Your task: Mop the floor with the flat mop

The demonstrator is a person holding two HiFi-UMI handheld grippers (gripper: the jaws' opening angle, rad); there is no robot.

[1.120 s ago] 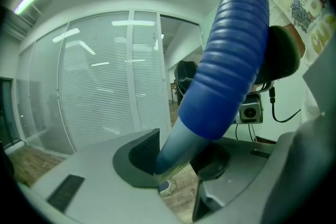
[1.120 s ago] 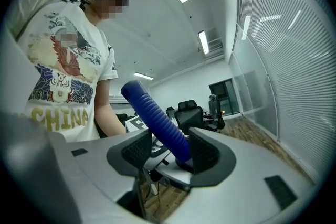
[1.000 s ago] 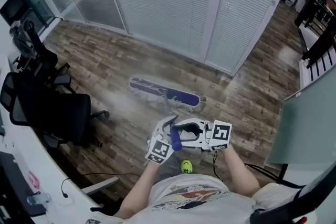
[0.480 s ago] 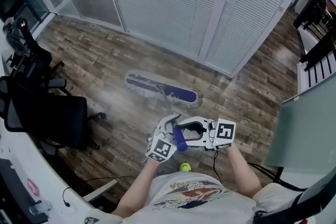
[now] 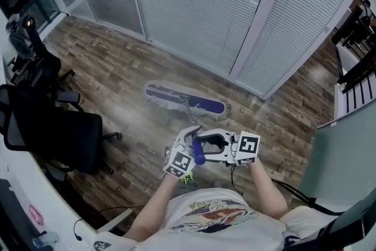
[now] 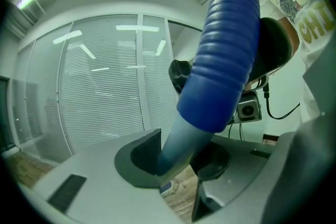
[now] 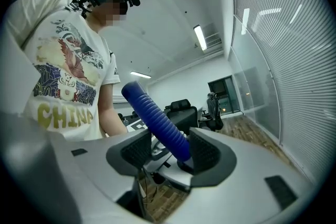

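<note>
Flat mop [image 5: 185, 101]: its head lies flat on the wooden floor [image 5: 117, 76], far from you and just short of the blind-covered glass wall [image 5: 200, 3]. The shaft rises toward you to a blue ribbed grip [image 5: 198, 153]. Your left gripper [image 6: 178, 157] clamps the pale shaft just below that grip; your right gripper [image 7: 170, 149] clamps the grip itself. Black office chair [image 5: 59, 132]: at left, well apart from the mop.

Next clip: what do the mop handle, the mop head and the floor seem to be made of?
Mop handle: blue ribbed matte sleeve, likely rubber or soft plastic.
Mop head: purple pad with pale fringe, probably fabric.
Floor: wood-grain planks, slight sheen; wood or laminate, can't tell which.
</note>
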